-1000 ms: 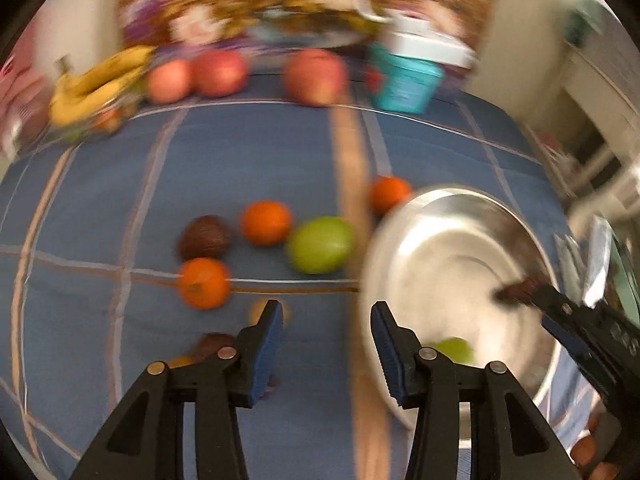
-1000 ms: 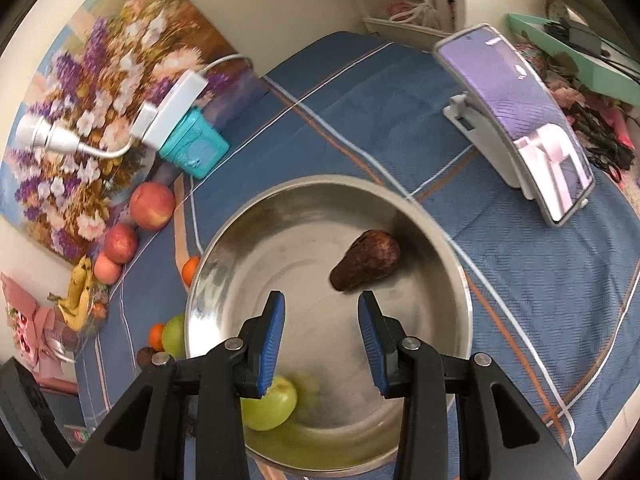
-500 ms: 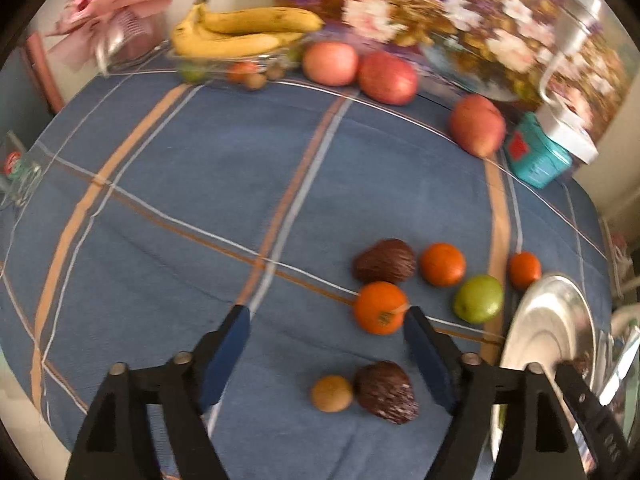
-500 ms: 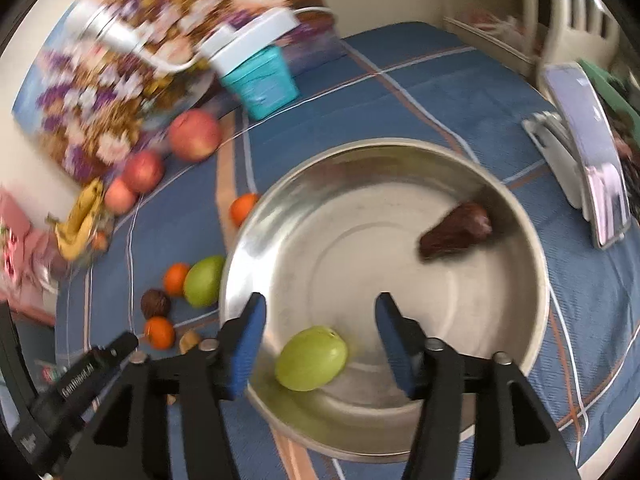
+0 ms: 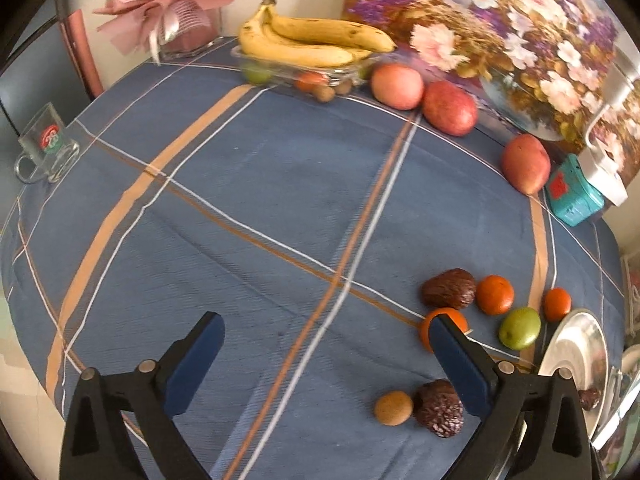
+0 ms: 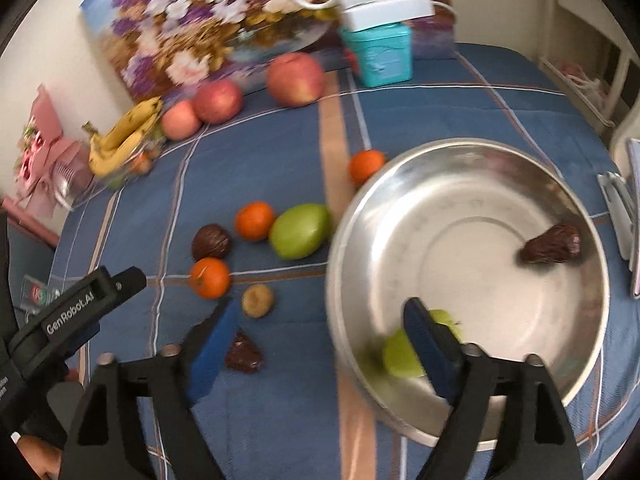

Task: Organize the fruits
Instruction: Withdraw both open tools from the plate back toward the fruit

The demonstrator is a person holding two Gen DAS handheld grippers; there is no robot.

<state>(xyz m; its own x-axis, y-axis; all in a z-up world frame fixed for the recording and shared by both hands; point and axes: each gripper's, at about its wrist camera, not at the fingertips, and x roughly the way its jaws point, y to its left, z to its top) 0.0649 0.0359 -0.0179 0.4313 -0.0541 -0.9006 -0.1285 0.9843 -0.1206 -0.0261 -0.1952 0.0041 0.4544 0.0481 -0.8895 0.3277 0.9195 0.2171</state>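
Note:
A steel bowl (image 6: 500, 420) holds a green fruit (image 6: 400, 356) and a dark avocado (image 6: 552, 245). Left of it on the blue cloth lie a green fruit (image 6: 299, 231), three oranges (image 6: 254, 220), dark avocados (image 6: 211, 241) and a small brown fruit (image 6: 258, 300). My right gripper (image 6: 320, 336) is open and empty over the bowl's left rim. My left gripper (image 5: 326, 354) is open and empty above the cloth; the oranges (image 5: 495, 294), green fruit (image 5: 519, 328), avocados (image 5: 448, 289) and brown fruit (image 5: 393, 408) lie to its right. The bowl's edge (image 5: 576, 356) shows far right.
Bananas (image 5: 312, 42) in a glass dish and three apples (image 5: 448, 108) line the back by a flower painting (image 5: 500, 20). A teal tin (image 5: 574, 192) under a white power strip stands back right. A glass mug (image 5: 44, 148) and pink bouquet (image 5: 168, 4) stand at the left. A phone stand (image 6: 624, 216) is right of the bowl.
Both grippers have opened wider. The left one swung left and back from the bowl to the open cloth. The right one moved left from over the bowl to its left rim.

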